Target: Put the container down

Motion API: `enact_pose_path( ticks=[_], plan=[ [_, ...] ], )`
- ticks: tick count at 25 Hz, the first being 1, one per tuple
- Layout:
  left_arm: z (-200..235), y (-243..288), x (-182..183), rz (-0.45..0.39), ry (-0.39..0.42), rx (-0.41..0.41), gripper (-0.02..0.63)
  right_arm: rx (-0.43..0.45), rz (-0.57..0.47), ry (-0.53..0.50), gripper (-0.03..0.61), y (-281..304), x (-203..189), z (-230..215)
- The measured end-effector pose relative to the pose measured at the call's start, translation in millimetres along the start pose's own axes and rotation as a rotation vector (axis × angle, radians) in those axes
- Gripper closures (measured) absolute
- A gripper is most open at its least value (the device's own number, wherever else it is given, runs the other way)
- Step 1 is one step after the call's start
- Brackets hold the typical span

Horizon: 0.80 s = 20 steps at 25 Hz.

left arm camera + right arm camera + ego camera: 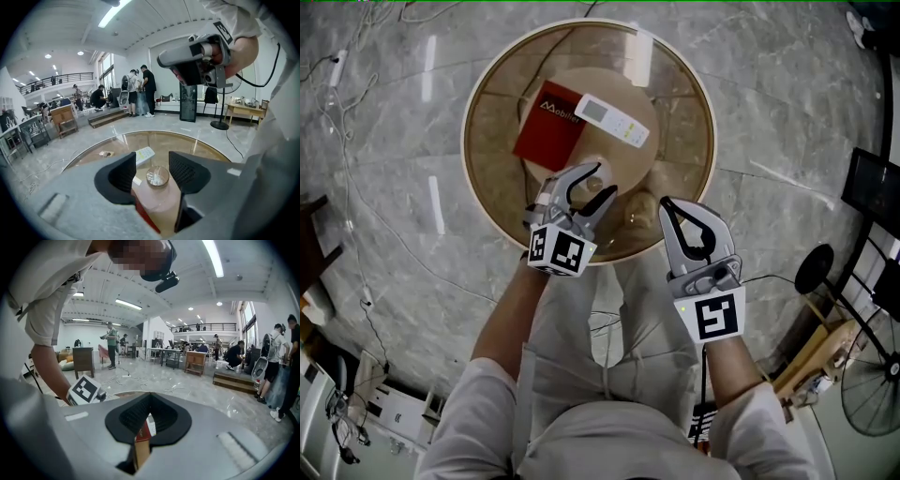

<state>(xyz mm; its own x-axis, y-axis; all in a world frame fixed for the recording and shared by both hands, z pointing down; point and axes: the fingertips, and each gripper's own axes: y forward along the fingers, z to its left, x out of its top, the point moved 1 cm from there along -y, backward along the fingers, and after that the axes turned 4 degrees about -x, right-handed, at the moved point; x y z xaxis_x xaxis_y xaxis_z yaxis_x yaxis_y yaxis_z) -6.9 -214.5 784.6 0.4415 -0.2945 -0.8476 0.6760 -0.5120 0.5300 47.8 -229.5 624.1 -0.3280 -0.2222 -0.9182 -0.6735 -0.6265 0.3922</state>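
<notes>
left claw (153, 164) gapes wide around the small clear container (157, 177), not touching it; it looks light, stiff, slick (maybe brittle), best gripped by its sides. right claw (150, 399) pinched closed.

1. Your round table (467, 141) has a glossy glass top and a wooden rim.
2. Your floor (384, 112) is polished grey stone.
3. The remote control (615, 120) is smooth white plastic.
4. Your left gripper (152, 165) has matt, ribbed pads (185, 173).
</notes>
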Motion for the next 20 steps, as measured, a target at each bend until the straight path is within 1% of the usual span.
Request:
enact_pose_path(
  ticks=[3, 5, 6, 7, 8, 9, 14, 18, 20],
  plan=[
    [12, -33, 16, -0.045, -0.052, 0.069, 0.392, -0.014, -0.007, 0.002, 0.574, -2, 8, 0],
    [19, -61, 27, -0.077, -0.089, 0.116, 0.451, -0.021, -0.011, 0.006, 0.574, -5, 14, 2],
    [22, -75, 34, -0.091, -0.102, 0.136, 0.516, -0.025, -0.013, 0.007, 0.574, -7, 18, 3],
    [26, -89, 41, -0.098, -0.103, 0.151, 0.562, -0.028, -0.014, 0.008, 0.574, -9, 21, 4],
    [29, -102, 49, -0.099, -0.097, 0.161, 0.595, -0.030, -0.013, 0.008, 0.574, -11, 23, 6],
    [31, -113, 55, -0.098, -0.091, 0.169, 0.606, -0.031, -0.013, 0.008, 0.574, -12, 25, 7],
    [33, -152, 82, -0.122, -0.114, 0.188, 0.607, -0.038, -0.015, 0.008, 0.574, -21, 34, 11],
    [37, -165, 106, -0.165, -0.082, 0.200, 0.607, -0.048, -0.013, 0.006, 0.574, -25, 37, 14],
    [39, -169, 112, -0.168, -0.068, 0.200, 0.607, -0.057, -0.011, 0.011, 0.574, -27, 39, 16]
  ],
)
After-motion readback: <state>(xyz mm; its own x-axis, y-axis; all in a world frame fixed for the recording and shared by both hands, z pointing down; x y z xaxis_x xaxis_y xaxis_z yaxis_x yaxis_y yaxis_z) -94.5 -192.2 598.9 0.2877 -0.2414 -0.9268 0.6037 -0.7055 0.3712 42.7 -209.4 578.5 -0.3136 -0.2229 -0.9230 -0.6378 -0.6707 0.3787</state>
